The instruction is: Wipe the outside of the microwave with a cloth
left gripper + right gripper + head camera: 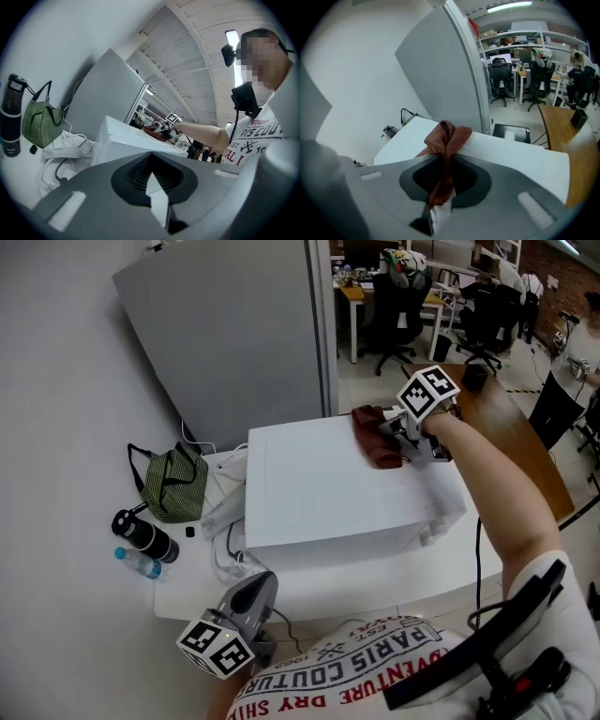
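Note:
A white microwave [328, 498] stands on a white table [356, 592]. On its top, at the far right corner, lies a reddish-brown cloth [377, 437], and my right gripper [405, 439] is shut on it. In the right gripper view the cloth [446, 140] hangs bunched between the closed jaws over the microwave top [511, 157]. My left gripper [246, 607] is held low at the table's near edge, shut with nothing in it. The left gripper view shows the microwave [126, 143] ahead and the right gripper [168, 129] far off.
Left of the microwave lie a green striped bag [174, 484], a black flask [145, 535], a small water bottle [139, 563] and white cables [223, 521]. A grey partition [234, 324] stands behind. A brown table [511, 442] and office chairs [398, 296] are to the right.

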`<action>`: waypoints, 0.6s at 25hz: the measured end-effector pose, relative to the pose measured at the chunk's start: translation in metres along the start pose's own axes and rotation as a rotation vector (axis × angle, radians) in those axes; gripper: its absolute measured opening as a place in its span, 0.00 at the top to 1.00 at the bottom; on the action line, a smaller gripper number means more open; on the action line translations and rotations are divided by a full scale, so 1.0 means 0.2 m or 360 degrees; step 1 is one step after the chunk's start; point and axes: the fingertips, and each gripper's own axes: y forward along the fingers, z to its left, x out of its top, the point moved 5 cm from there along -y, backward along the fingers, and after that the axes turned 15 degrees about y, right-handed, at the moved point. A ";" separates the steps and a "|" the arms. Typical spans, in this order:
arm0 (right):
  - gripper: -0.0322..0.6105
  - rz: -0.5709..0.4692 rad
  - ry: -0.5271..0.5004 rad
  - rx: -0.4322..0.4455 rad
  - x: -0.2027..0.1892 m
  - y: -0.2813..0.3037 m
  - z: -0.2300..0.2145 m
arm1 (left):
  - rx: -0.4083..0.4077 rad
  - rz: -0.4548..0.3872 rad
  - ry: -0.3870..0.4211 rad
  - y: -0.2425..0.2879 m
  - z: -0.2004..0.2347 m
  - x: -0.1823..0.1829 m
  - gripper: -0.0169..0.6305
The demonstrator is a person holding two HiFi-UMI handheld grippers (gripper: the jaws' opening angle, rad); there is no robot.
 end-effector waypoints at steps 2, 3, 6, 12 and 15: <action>0.88 -0.0033 0.0052 -0.0032 -0.04 -0.11 -0.11 | -0.0063 0.0001 0.0002 0.08 -0.03 0.00 0.97; 0.88 -0.0050 0.0077 -0.0042 -0.06 -0.15 -0.17 | -0.0092 0.0002 0.0004 0.12 -0.04 0.00 0.97; 0.88 -0.0104 0.0151 -0.0051 -0.10 -0.27 -0.31 | -0.0149 0.0010 0.0007 0.21 -0.07 -0.01 0.97; 0.88 -0.0203 0.0261 -0.0032 -0.20 -0.42 -0.48 | -0.0238 0.0027 0.0016 0.33 -0.14 0.00 0.97; 0.88 -0.0221 0.0241 -0.0049 -0.20 -0.44 -0.49 | -0.0258 0.0028 0.0028 0.36 -0.16 0.02 0.97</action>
